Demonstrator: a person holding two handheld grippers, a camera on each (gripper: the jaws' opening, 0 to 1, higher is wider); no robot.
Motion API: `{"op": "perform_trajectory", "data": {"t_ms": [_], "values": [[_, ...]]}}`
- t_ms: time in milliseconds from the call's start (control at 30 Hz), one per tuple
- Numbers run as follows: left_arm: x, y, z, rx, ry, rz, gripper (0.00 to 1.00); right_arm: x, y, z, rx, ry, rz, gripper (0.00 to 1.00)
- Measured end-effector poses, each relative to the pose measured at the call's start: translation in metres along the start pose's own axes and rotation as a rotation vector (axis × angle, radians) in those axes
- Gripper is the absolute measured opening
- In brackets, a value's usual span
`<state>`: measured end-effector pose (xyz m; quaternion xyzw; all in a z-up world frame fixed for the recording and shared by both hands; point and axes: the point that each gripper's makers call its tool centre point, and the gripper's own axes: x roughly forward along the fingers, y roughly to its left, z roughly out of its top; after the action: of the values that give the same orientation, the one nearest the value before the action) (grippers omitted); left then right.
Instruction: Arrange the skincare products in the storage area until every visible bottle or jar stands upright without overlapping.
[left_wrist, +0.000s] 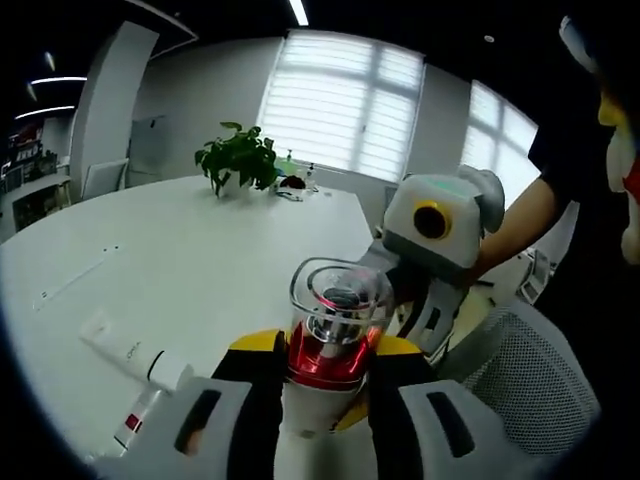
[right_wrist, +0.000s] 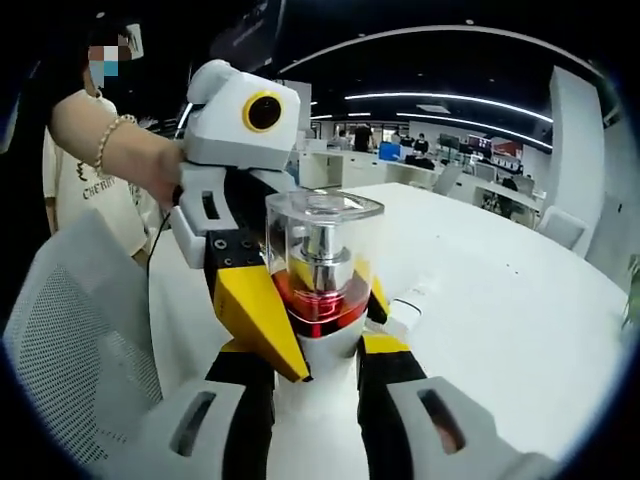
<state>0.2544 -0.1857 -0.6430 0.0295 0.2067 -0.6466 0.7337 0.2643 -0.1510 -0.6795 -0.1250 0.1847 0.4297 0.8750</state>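
White tube (left_wrist: 135, 357) beside bottle (left_wrist: 330, 345) in left gripper view.

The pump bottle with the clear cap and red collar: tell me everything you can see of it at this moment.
The pump bottle has a white body, a shiny red collar and a clear, squarish plastic cap over a silver pump head. It stands roughly upright, lifted above the white table, gripped from both sides: the left gripper closes on its lower body, and the right gripper clamps it from the opposite side, just below the collar. The yellow-and-black jaw tips of both press against it. No label is readable.
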Motion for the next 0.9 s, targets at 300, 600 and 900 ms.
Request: {"op": "perform_trajectory", "data": {"t_ms": [300,600,900], "values": [[0.011,0.01,-0.003,0.021,-0.011,-0.007,0.26,0.001,-0.01,-0.005,-0.008,-0.001,-0.016,0.31],[0.02,0.023,0.005,0.007,-0.041,-0.003,0.27,0.006,-0.028,-0.006,-0.033,-0.015,-0.024,0.31],[0.023,0.04,0.011,-0.004,-0.069,0.013,0.28,0.014,-0.046,-0.002,-0.039,-0.032,-0.038,0.31]]}}
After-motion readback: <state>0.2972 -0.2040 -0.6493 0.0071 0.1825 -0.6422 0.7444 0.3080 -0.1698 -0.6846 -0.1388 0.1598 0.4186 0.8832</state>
